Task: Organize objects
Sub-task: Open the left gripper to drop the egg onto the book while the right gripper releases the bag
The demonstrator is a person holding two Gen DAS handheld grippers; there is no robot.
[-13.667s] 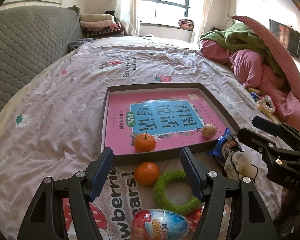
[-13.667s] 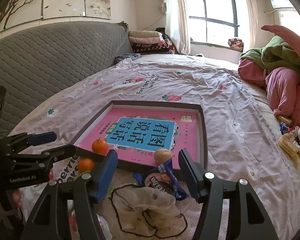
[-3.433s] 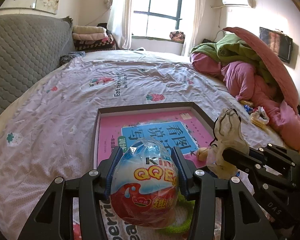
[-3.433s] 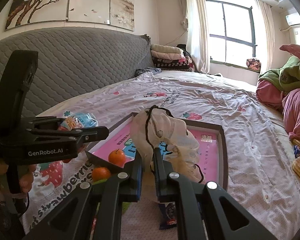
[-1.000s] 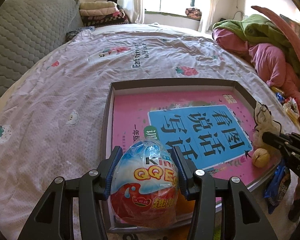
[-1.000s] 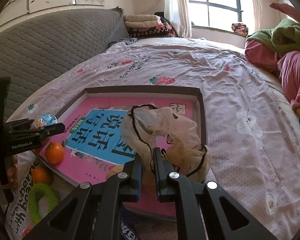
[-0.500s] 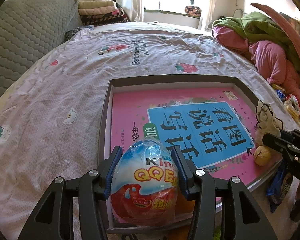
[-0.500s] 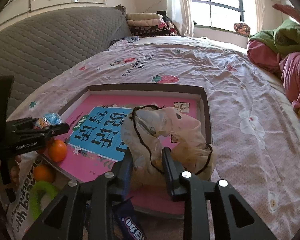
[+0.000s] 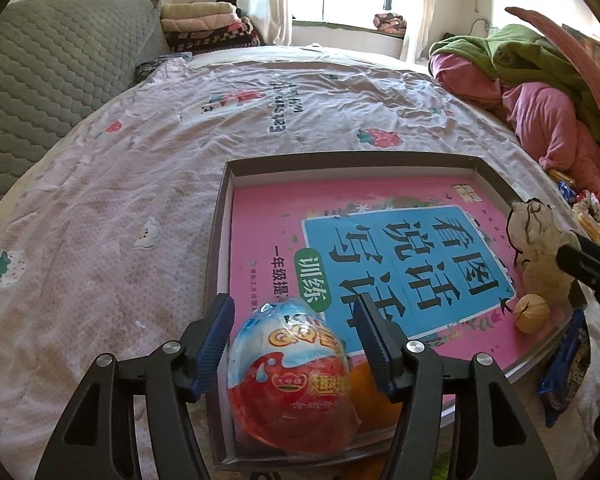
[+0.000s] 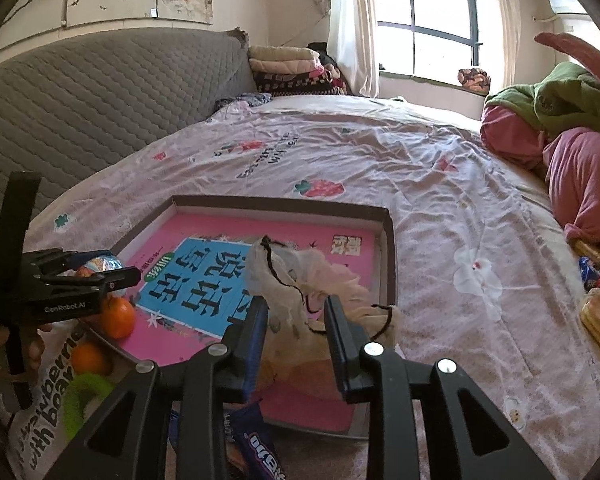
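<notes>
A bed (image 9: 148, 168) in a strawberry-print sheet carries a shallow dark-rimmed tray (image 9: 219, 240) near its front edge, a pink book (image 9: 380, 248) lying flat inside. At the tray's front left corner the left gripper (image 9: 292, 334) has just been opening; its jaws stand clear on either side of a foil-wrapped egg (image 9: 288, 376), which rests on the tray against an orange (image 9: 370, 392). At the tray's front right corner the right gripper (image 10: 294, 334) has its jaws parted, with a crumpled cream bag (image 10: 300, 280) slumped between them on the book; whether the pads touch it cannot be told. A small walnut (image 9: 532, 314) lies beside the bag. Off the tray's front edge lie a second orange (image 10: 90, 358), a green ring (image 10: 82, 396) and a blue snack packet (image 10: 256, 440).
</notes>
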